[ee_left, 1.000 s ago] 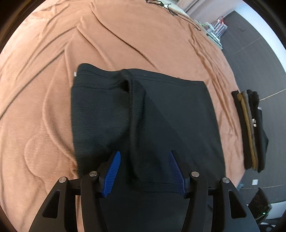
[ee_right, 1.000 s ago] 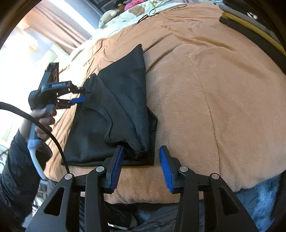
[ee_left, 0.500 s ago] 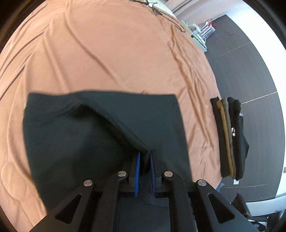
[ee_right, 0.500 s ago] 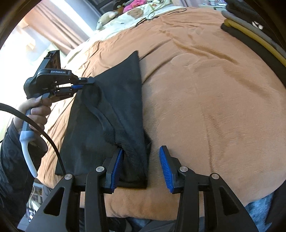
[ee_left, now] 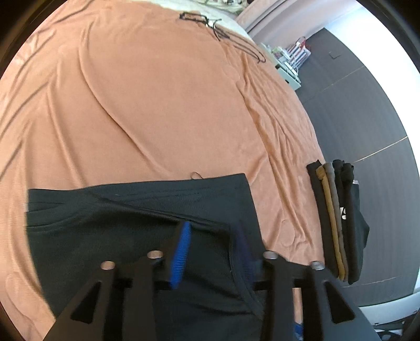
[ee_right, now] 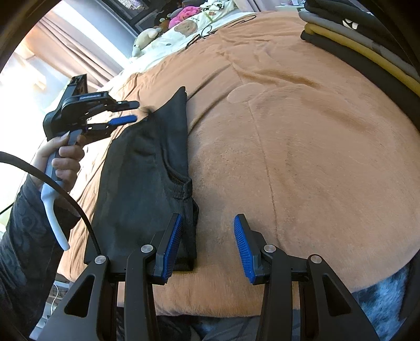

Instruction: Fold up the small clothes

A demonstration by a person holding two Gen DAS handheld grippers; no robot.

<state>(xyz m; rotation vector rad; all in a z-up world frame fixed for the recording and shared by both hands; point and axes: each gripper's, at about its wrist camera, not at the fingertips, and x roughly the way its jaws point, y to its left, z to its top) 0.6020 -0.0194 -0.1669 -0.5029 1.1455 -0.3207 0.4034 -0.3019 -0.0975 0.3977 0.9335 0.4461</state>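
Your left tool point(ee_left: 212, 251) hung over the near part of the dark garment point(ee_left: 136, 230), its jaws opening; a folded hem edge of the cloth ran between the blue pads point(ee_left: 181, 251) without being pinched. In the right wrist view the same tool point(ee_right: 126, 112) stood clear of the cloth's far corner, with your left hand point(ee_right: 65, 157) wrapped round its grey handle.

Your right tool point(ee_right: 207, 244) stayed parted and gripped nothing: its left pad point(ee_right: 170, 246) sat against the garment's near corner, while the right pad lay over bare blanket.

The garment point(ee_right: 147, 183) lay flat and folded on the orange blanket point(ee_left: 157, 105) of the bed, near its front edge. A stack of folded clothes point(ee_left: 338, 217) sat well apart at the bed's right edge. Hangers point(ee_left: 210, 22) lay at the far end.
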